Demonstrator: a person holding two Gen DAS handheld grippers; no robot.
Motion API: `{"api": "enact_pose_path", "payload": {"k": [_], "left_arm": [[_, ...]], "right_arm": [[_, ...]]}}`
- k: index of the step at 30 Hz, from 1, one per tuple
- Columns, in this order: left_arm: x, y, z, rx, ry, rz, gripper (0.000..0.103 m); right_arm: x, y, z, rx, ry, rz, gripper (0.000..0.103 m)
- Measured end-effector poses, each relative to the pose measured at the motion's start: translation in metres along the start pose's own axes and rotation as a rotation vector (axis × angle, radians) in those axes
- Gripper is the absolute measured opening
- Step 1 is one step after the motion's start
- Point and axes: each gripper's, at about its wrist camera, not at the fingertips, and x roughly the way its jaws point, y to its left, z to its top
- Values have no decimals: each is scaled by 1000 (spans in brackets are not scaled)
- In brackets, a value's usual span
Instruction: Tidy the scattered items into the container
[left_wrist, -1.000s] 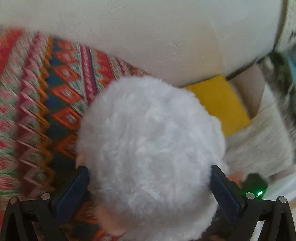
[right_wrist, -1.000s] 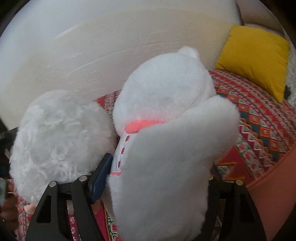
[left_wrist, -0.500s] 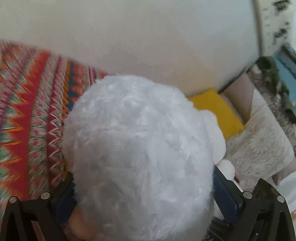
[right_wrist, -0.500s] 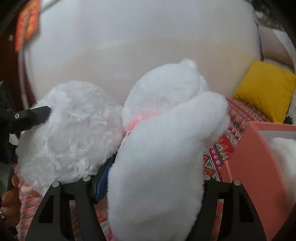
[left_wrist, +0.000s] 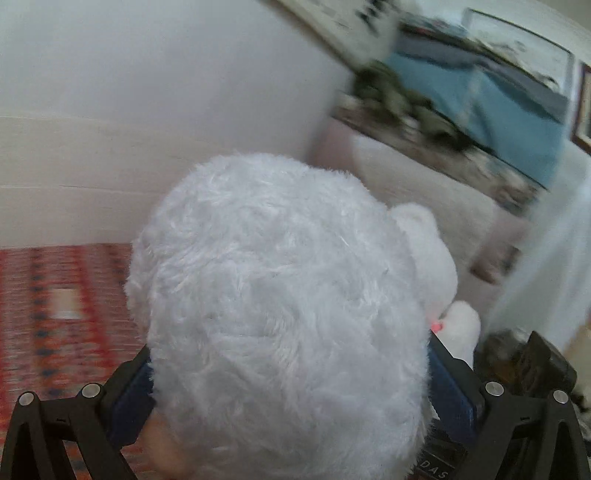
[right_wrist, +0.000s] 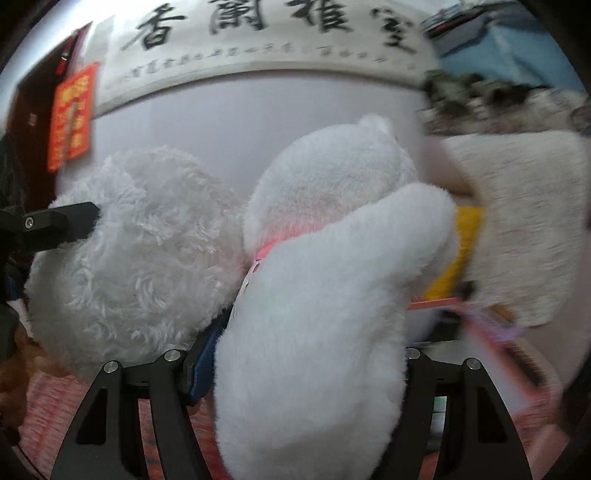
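A fluffy white plush toy (left_wrist: 288, 295) fills the left wrist view, and my left gripper (left_wrist: 291, 380) is shut on it between blue pads. In the right wrist view my right gripper (right_wrist: 306, 354) is shut on a white plush bear (right_wrist: 325, 295) with a pink collar; its right finger is hidden by fur. The fluffy plush (right_wrist: 140, 240) presses against the bear's left side, with a black left gripper finger (right_wrist: 59, 221) on it. The pink container (right_wrist: 509, 369) shows blurred at lower right, below and right of the bear. Both toys hang in the air.
A red patterned cloth (left_wrist: 55, 314) lies below on the left. A yellow cushion (right_wrist: 458, 251) and a cream lace-covered sofa (right_wrist: 524, 221) stand behind the container. On the white wall hang a calligraphy scroll (right_wrist: 258, 37) and a blue painting (left_wrist: 480, 92).
Both grippers have risen and swung to the right with their toys, still held side by side. The views tilted up to the wall, and the pink container now sits at lower right.
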Motion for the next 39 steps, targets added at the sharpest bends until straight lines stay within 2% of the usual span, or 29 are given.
{"api": "enact_pose_path", "payload": {"k": [2,3,5,7,9,10,11,12,13,15,16,17,20,22,24,27,29,32,34,39], "left_arm": [[34,-32,1,24,26,-39,102],[51,-46,1,40,37,-48,102],[93,-58,7,94,78,20,103],[136,-67,14,152,123,104,103],[170,-59,23,161,187,228,102],[178,-53,28,142,204,264,102],[178,-44,30,102,211,258,102],[175,-35,32,56,216,240,102],[170,-26,31,22,216,228,102],[162,-16,26,0,215,246,102],[159,-12,23,-9,215,257,102],[155,-8,19,-18,216,265,102],[146,-5,4,-34,233,285,102],[130,-7,-6,-23,215,301,102],[111,-10,-17,-14,194,318,102],[76,-14,-30,-8,140,359,102],[51,-21,-40,3,114,423,102],[15,-32,-55,21,80,529,102],[-8,-40,-65,33,57,599,102],[-52,-67,-95,105,35,739,102]], "right_arm": [[-13,-53,6,-48,9,-86,72],[-4,-71,6,-98,36,-135,72],[10,-119,-1,-168,133,-139,77],[52,-157,-22,-178,360,-64,81],[72,-172,-43,-243,473,-115,84],[70,-175,-46,-277,457,-144,88],[67,-178,-50,-312,440,-174,91],[65,-180,-53,-346,422,-203,100],[63,-189,-57,-339,417,-201,103],[60,-203,-62,-305,416,-189,103],[36,-229,-85,-290,415,-178,103],[36,-233,-87,-272,419,-166,103],[0,-250,-101,-221,386,-162,103],[-25,-261,-111,-188,364,-160,103],[-45,-256,-103,-138,309,-130,103],[-77,-236,-90,-70,208,-29,103],[-92,-215,-84,-41,155,41,103],[-117,-173,-87,-15,88,74,103],[-131,-150,-94,-10,80,81,103],[-157,-119,-116,8,149,25,103]]}}
